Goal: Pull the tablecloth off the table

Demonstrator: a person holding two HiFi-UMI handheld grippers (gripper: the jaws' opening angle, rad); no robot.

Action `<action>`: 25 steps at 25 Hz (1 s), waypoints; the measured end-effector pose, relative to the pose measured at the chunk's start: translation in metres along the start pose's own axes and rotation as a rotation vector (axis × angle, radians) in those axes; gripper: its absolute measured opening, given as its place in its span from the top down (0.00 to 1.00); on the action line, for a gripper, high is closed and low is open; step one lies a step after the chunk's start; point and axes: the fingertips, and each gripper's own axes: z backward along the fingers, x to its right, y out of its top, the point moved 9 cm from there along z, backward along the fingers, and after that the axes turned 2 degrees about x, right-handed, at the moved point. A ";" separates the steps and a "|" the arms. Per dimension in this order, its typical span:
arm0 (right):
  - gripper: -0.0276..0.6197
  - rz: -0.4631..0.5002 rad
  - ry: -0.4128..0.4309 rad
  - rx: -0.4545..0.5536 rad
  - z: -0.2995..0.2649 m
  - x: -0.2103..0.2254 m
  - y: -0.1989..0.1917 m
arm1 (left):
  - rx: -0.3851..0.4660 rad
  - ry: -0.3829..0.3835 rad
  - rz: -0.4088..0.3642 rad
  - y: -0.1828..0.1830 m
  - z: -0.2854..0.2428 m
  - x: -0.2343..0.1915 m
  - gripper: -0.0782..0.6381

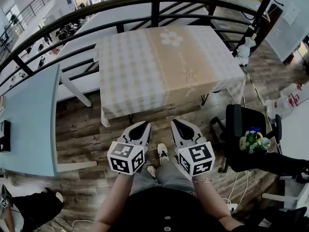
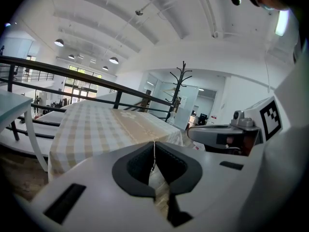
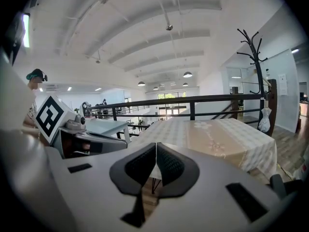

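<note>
A beige checked tablecloth (image 1: 169, 66) with a flower print covers the square table and hangs down over its near edge. My left gripper (image 1: 146, 125) and right gripper (image 1: 175, 123) are side by side above the wooden floor, a little short of that hanging edge. Both are shut with nothing between the jaws. The left gripper view shows the shut left gripper (image 2: 154, 151) pointing at the tablecloth (image 2: 106, 129), with the right gripper (image 2: 217, 134) beside it. The right gripper view has the shut right gripper (image 3: 156, 153) facing the tablecloth (image 3: 217, 139).
A black railing (image 1: 154, 4) curves behind the table. A light blue table (image 1: 29, 120) stands to the left. A black chair (image 1: 246, 139) holding a small colourful object sits to the right. A coat stand (image 3: 256, 57) is at the far right corner.
</note>
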 end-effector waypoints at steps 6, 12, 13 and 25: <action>0.91 -0.005 0.025 0.004 -0.034 0.040 0.015 | -0.003 0.020 -0.033 0.018 -0.035 -0.014 0.86; 0.91 -0.033 0.085 0.014 -0.067 0.068 0.022 | 0.004 0.036 -0.021 0.029 -0.066 -0.034 0.86; 0.91 -0.042 0.099 0.017 -0.073 0.072 0.022 | 0.002 0.045 -0.023 0.029 -0.070 -0.037 0.86; 0.91 -0.003 0.146 -0.067 -0.132 0.110 0.007 | -0.110 0.132 -0.072 0.016 -0.112 -0.076 0.82</action>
